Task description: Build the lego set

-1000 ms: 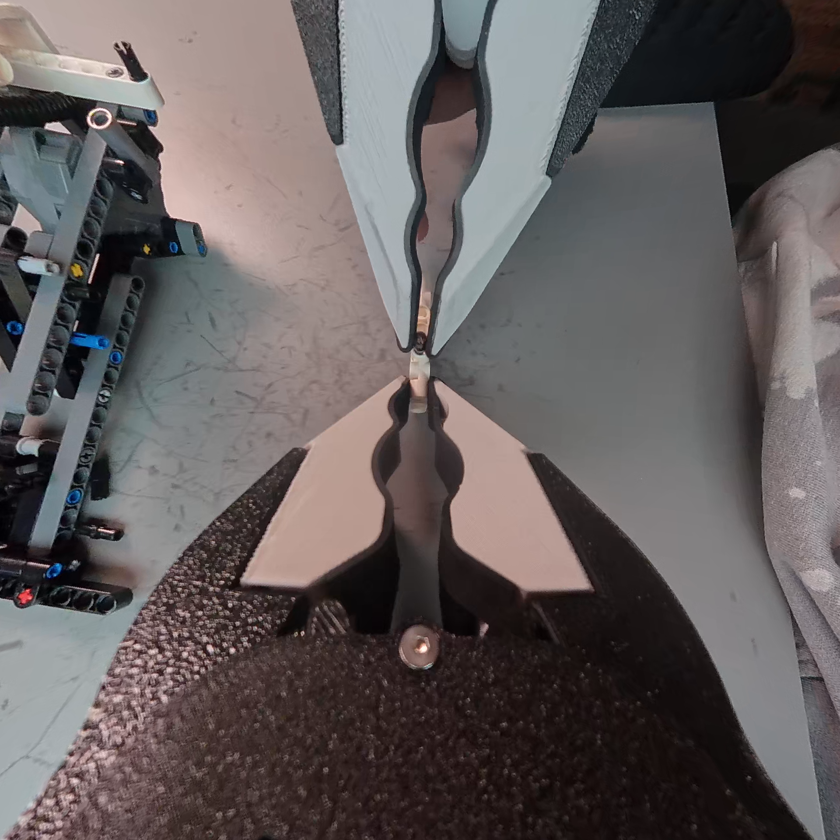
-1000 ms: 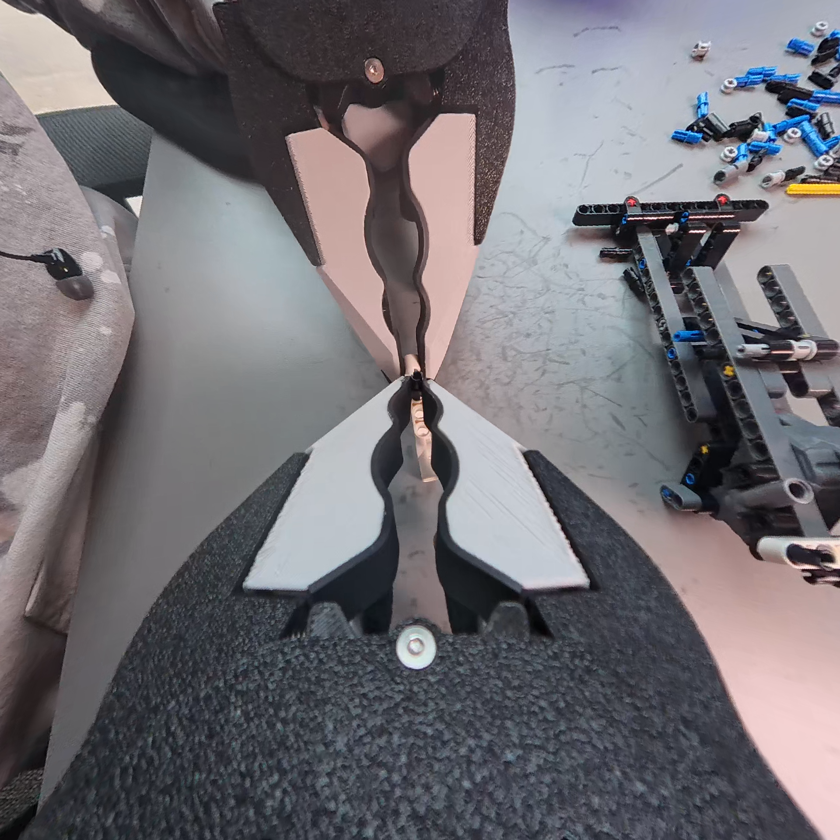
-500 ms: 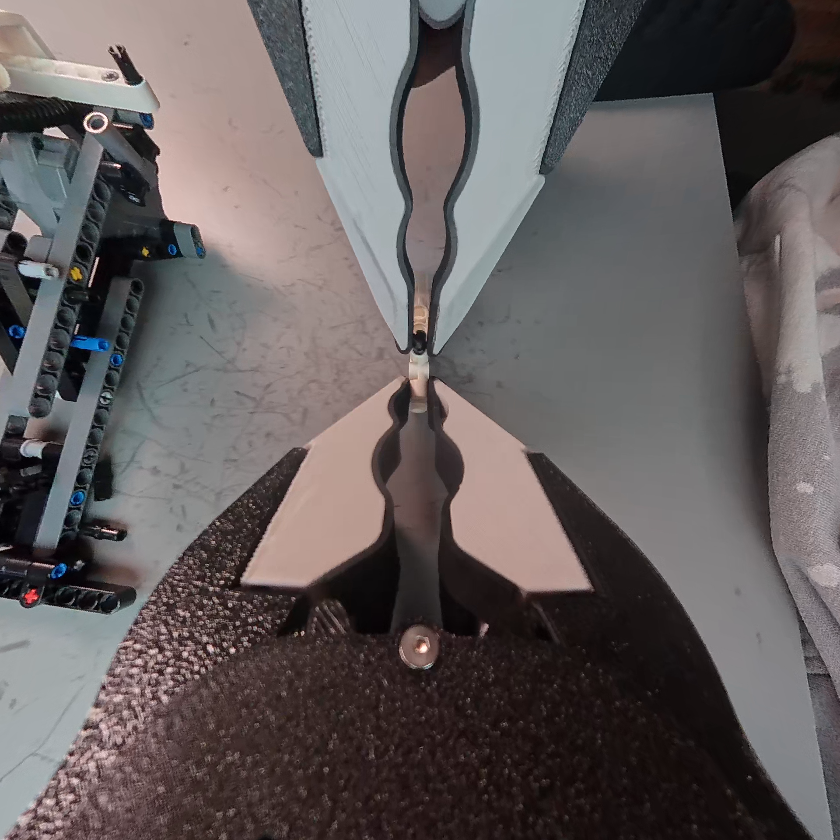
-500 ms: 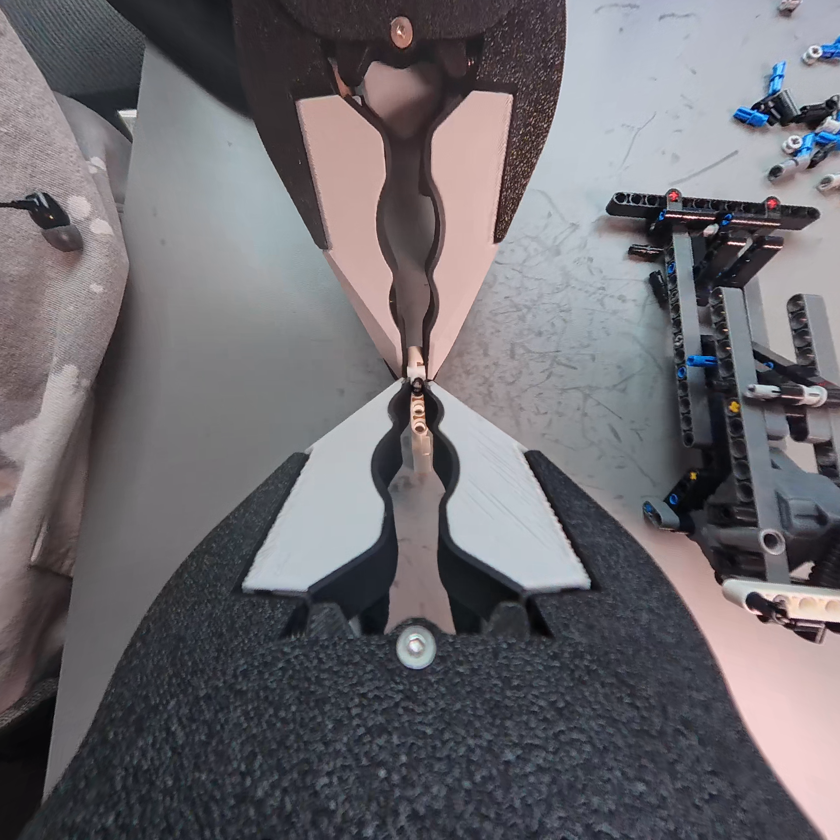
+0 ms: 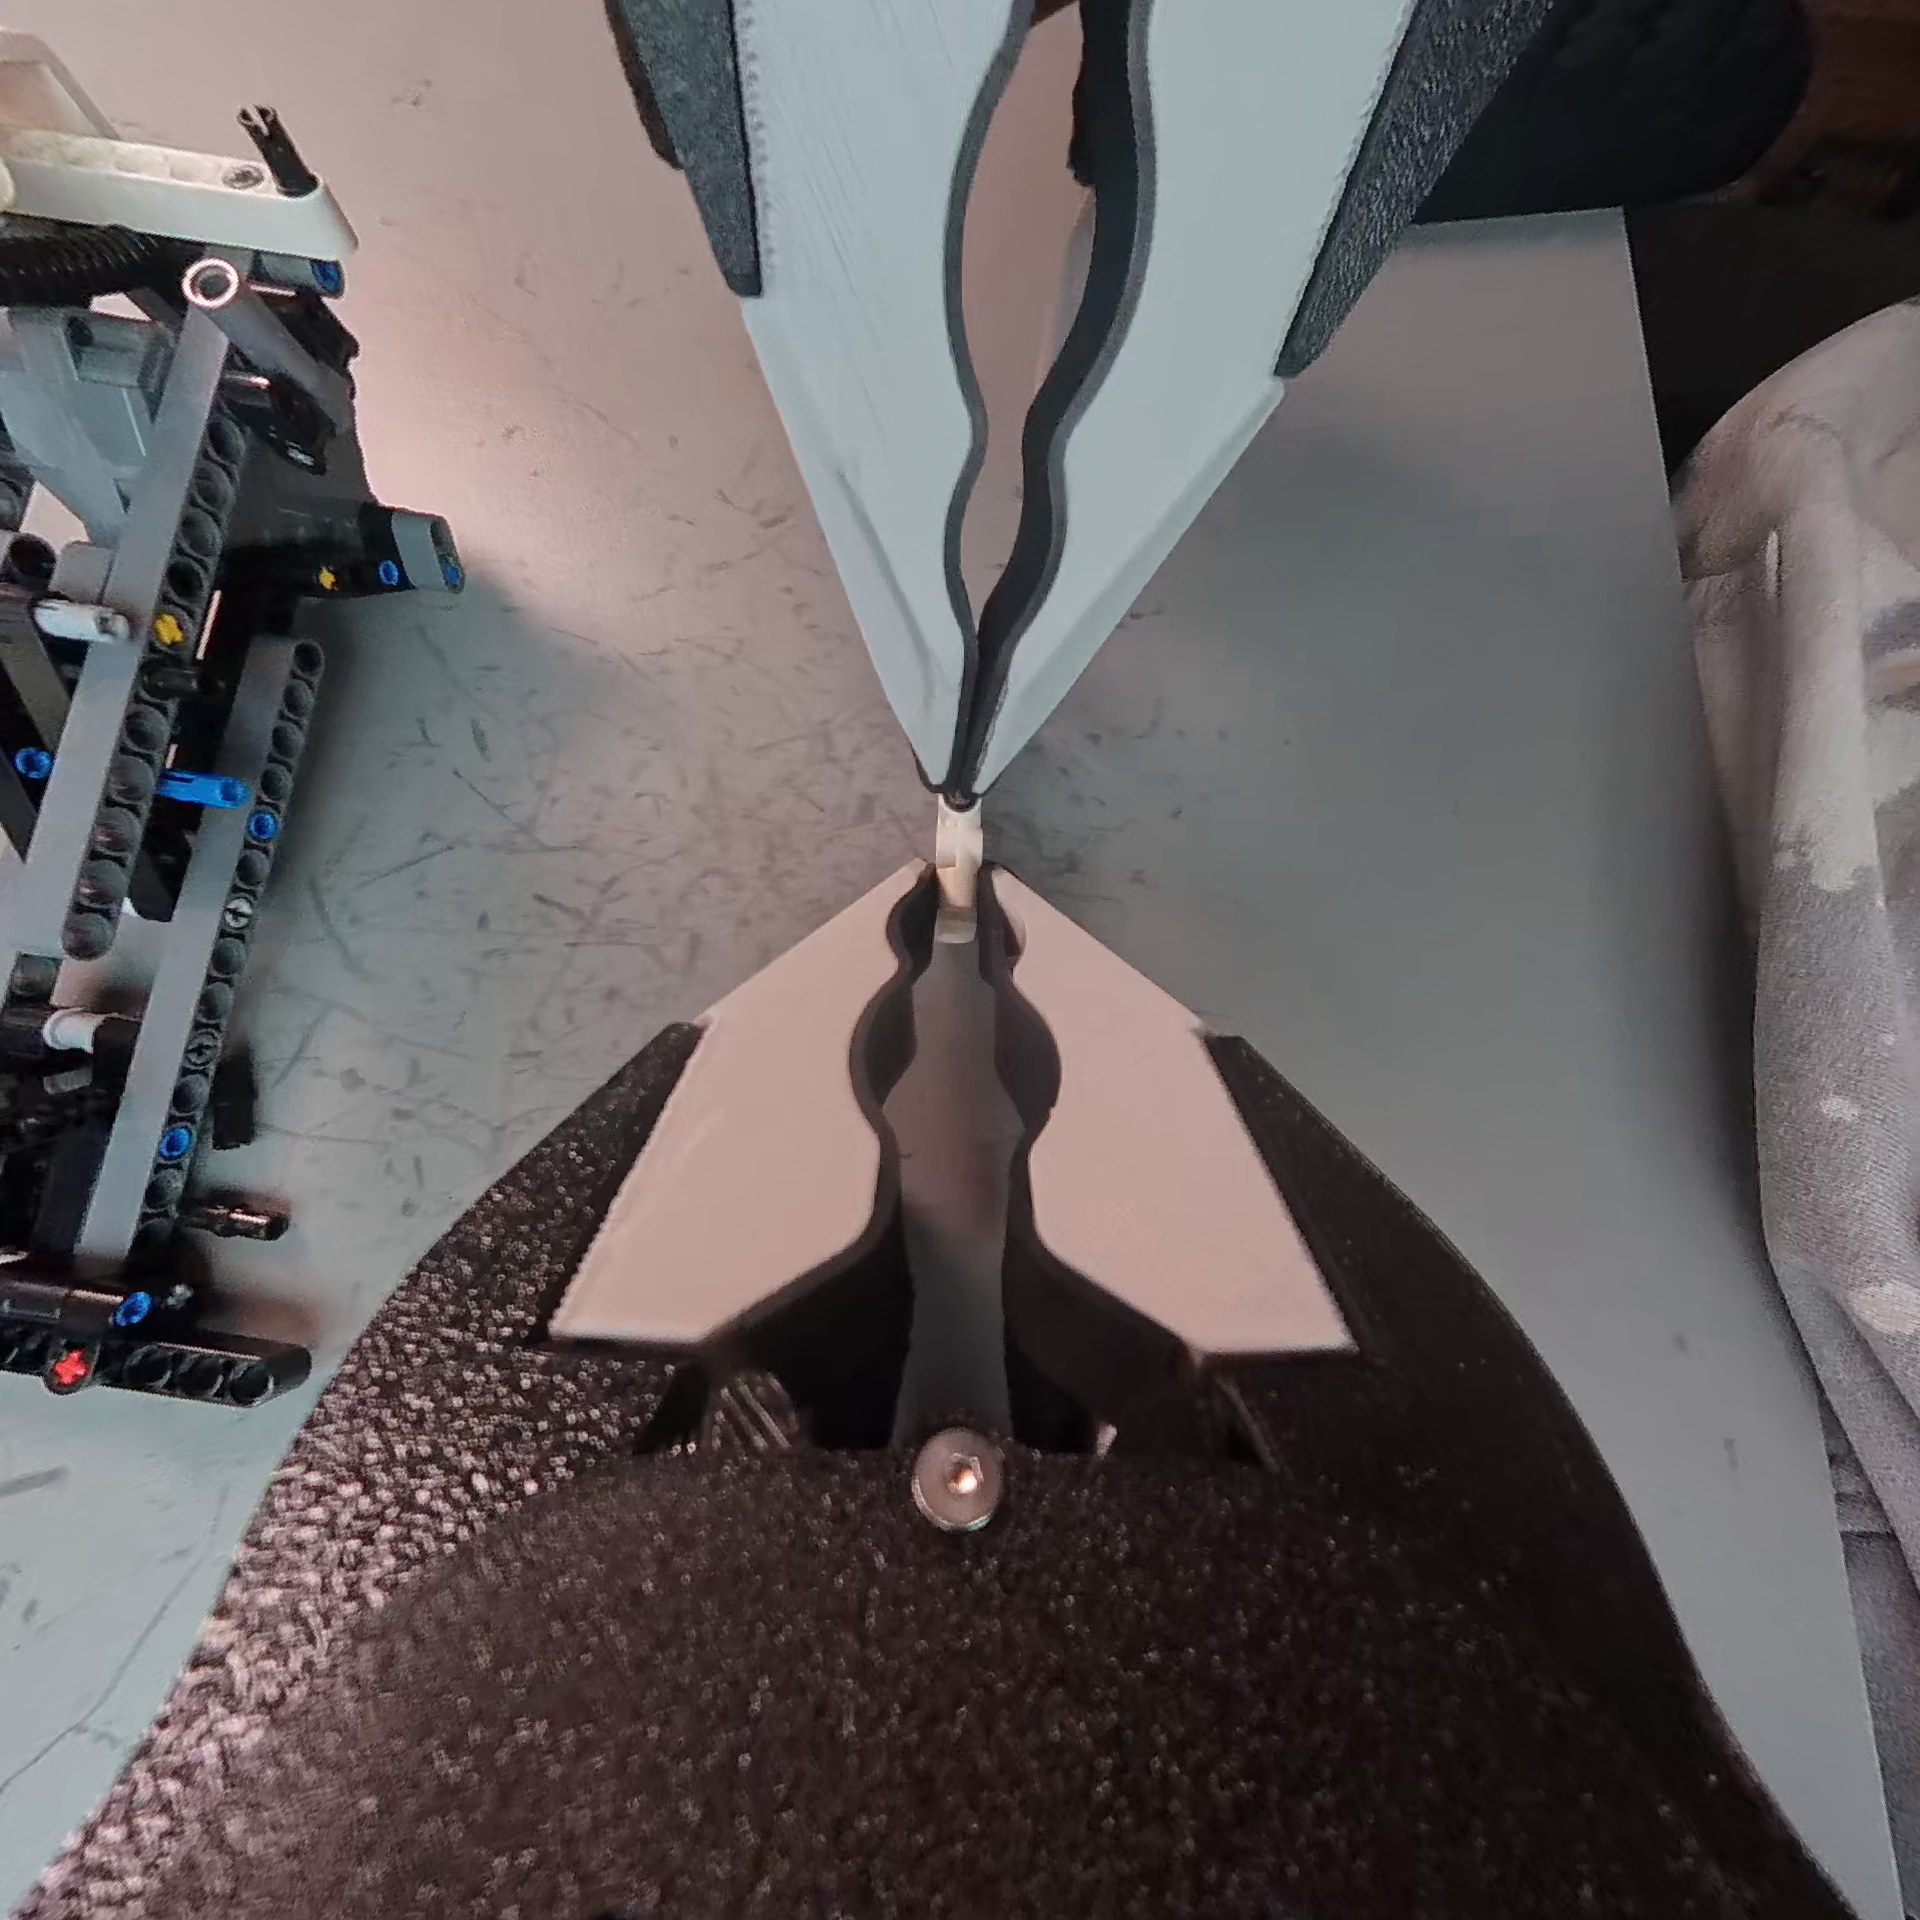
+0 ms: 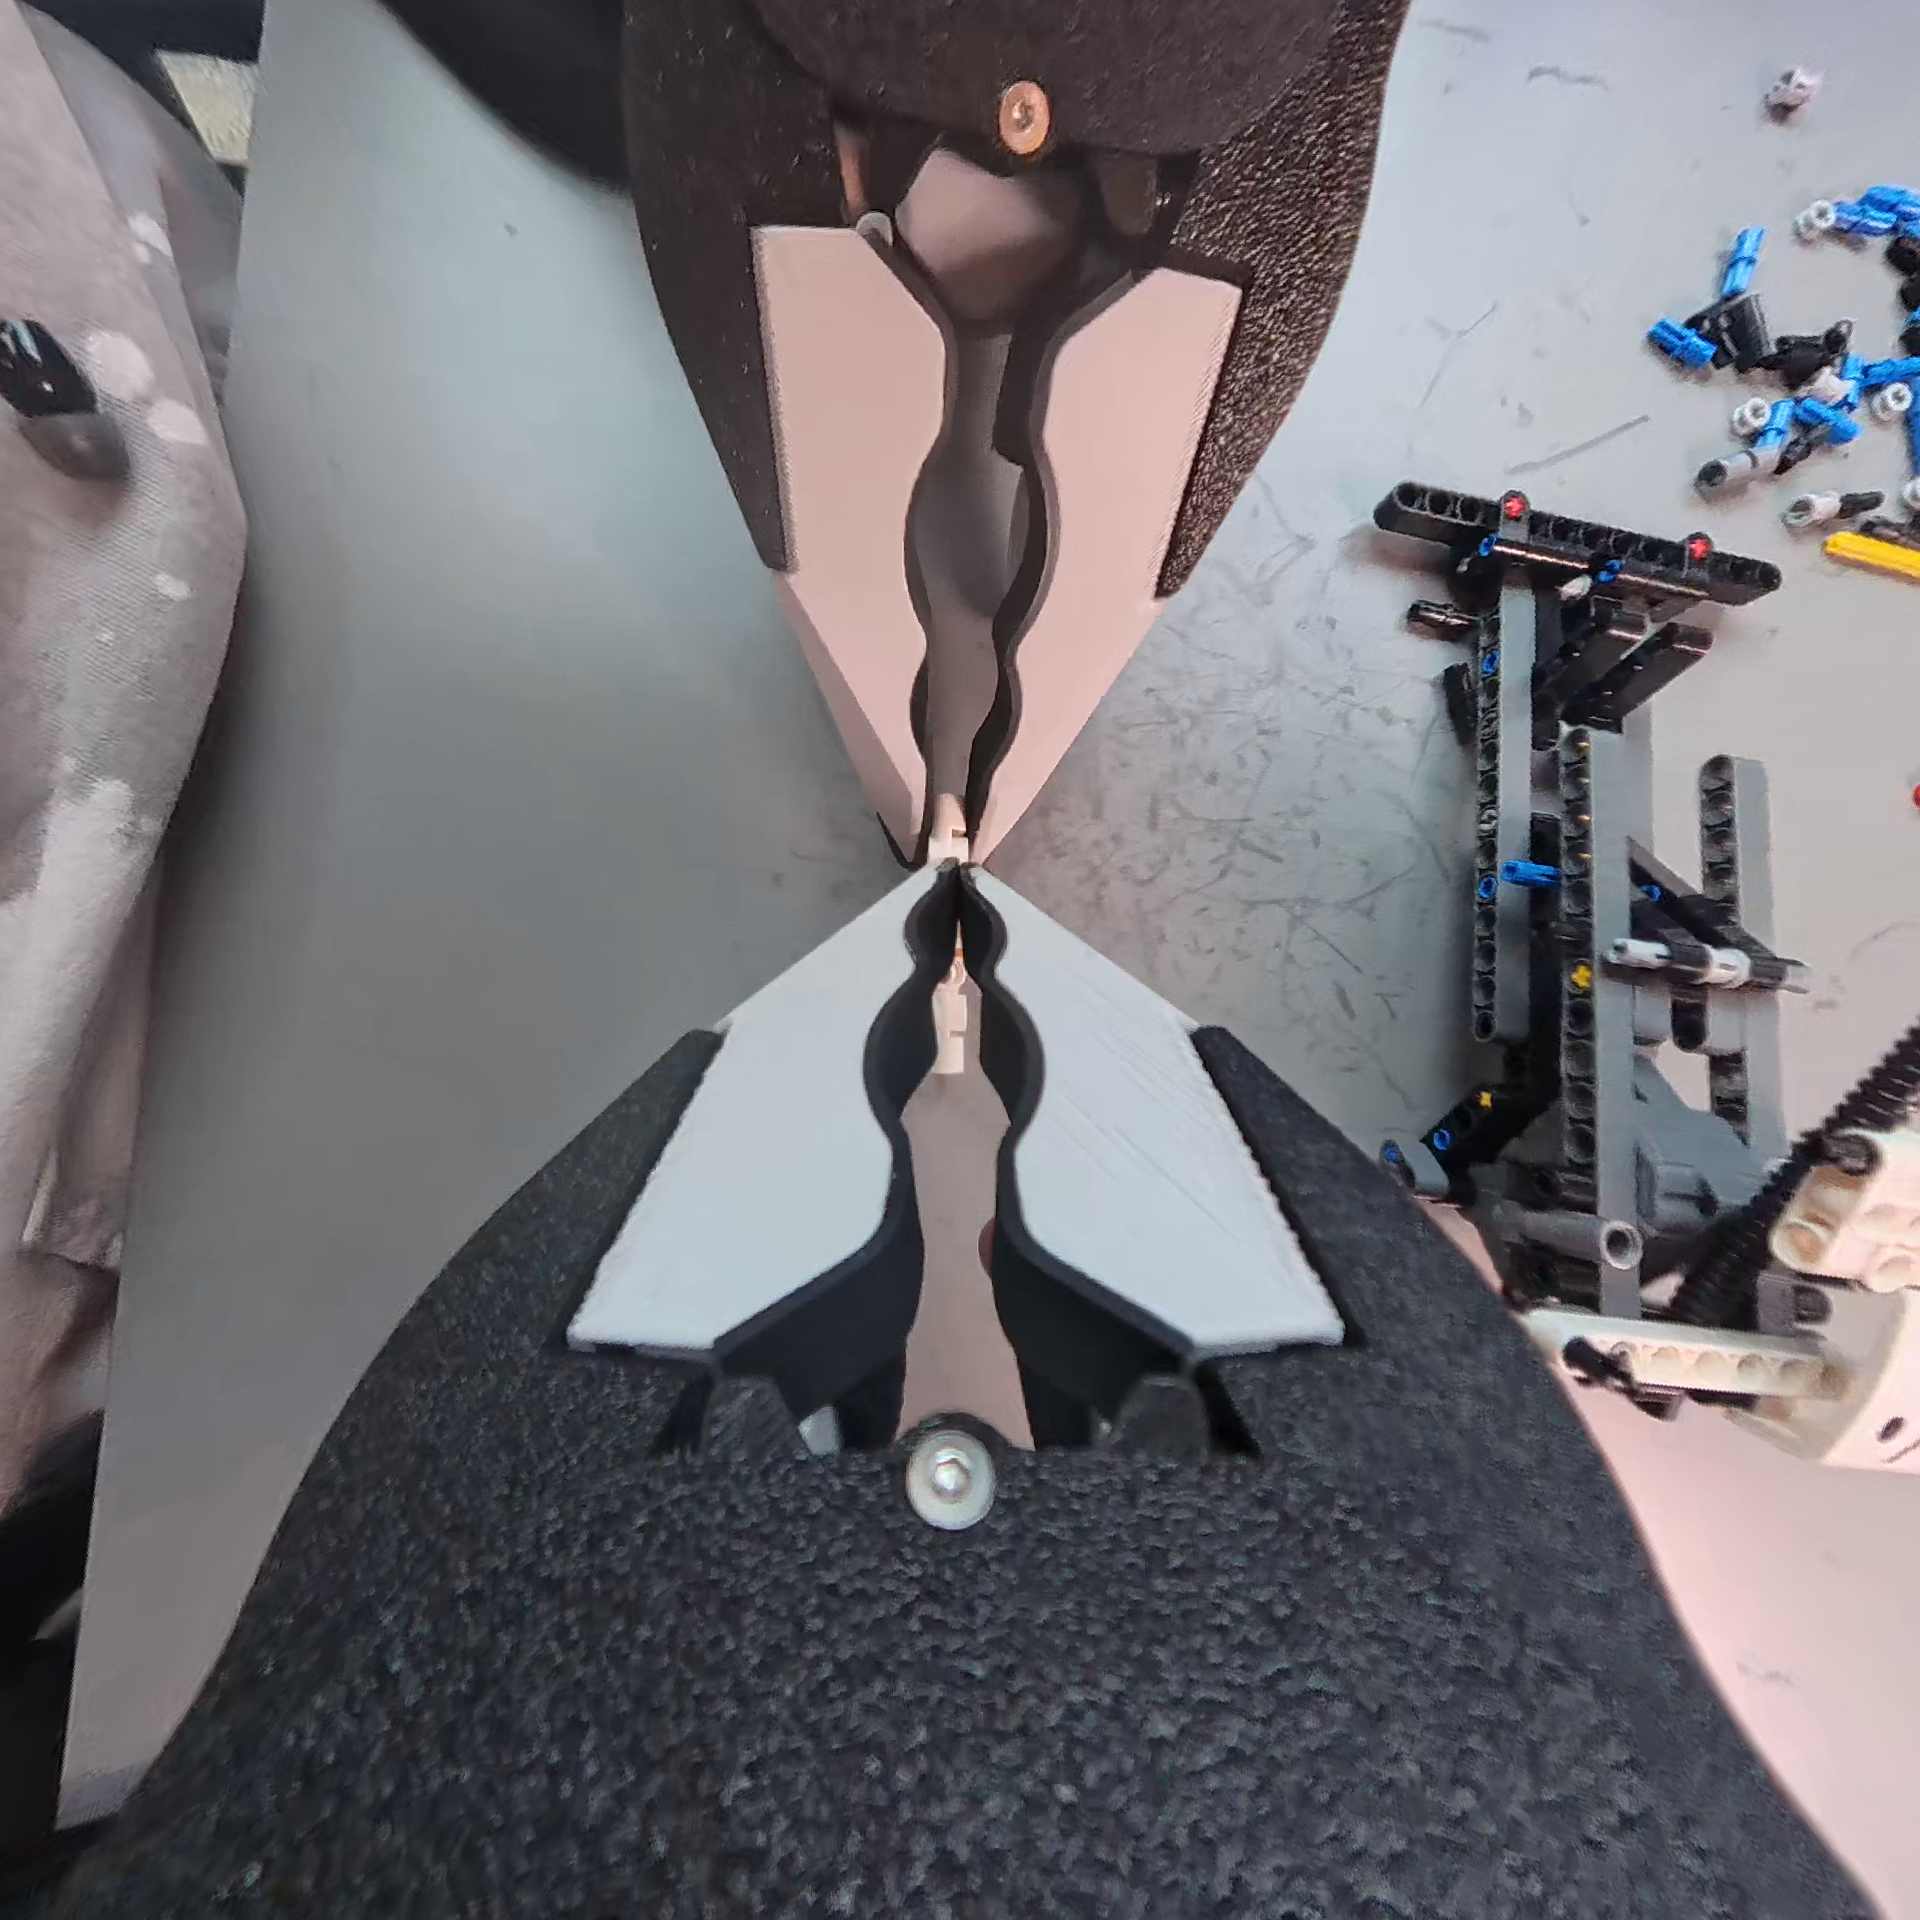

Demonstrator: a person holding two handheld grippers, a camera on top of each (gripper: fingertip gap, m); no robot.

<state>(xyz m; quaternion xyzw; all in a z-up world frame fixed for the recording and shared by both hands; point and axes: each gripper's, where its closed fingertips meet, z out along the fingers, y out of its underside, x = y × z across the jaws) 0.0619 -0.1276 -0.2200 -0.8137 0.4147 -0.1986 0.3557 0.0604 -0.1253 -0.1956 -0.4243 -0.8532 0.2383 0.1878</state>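
both grippers' jaws pinching small white piece (image 5: 957,844).

The left gripper (image 5: 956,883) and the right gripper (image 6: 954,875) meet tip to tip above the table, each pointing straight at the other, both sets of pale fingers (image 5: 727,1164) pressed nearly together and pinching opposite ends of one small white piece (image 5: 957,844).

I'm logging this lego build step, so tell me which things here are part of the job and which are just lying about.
In the job:
left gripper, shut on a small white piece
right gripper, shut on a white beam
half-built chassis
loose pins

Lying about:
speckled cloth
scratched table
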